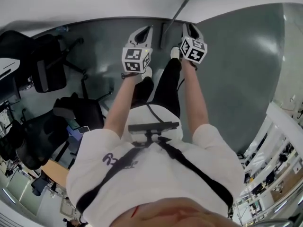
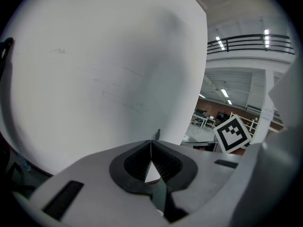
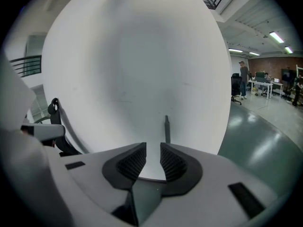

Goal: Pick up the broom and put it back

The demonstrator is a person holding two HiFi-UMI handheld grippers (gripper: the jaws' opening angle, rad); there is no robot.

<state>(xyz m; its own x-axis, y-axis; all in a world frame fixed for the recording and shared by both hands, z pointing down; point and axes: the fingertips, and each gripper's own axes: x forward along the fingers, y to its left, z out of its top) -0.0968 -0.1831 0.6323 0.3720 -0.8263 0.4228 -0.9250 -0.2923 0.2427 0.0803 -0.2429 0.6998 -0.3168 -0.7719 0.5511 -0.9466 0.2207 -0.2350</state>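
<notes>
The broom [image 1: 176,16] is a dark grey stick that leans against the white wall at the top of the head view, between my two grippers and a little beyond them. The tip of its handle shows just past each pair of jaws, the broom [image 2: 158,134] in the left gripper view and the broom [image 3: 166,128] in the right gripper view. My left gripper [image 1: 147,31] [image 2: 151,146] is shut with its pads together and nothing in them. My right gripper [image 1: 188,28] [image 3: 153,151] is open by a narrow gap that holds nothing. Neither gripper touches the broom.
The white curved wall [image 1: 94,4] fills the view ahead of both grippers. Black office chairs [image 1: 47,65] and a second chair [image 1: 78,110] stand on the grey floor at the left. A white railing [image 1: 284,122] runs at the right. A person [image 3: 243,79] stands far off.
</notes>
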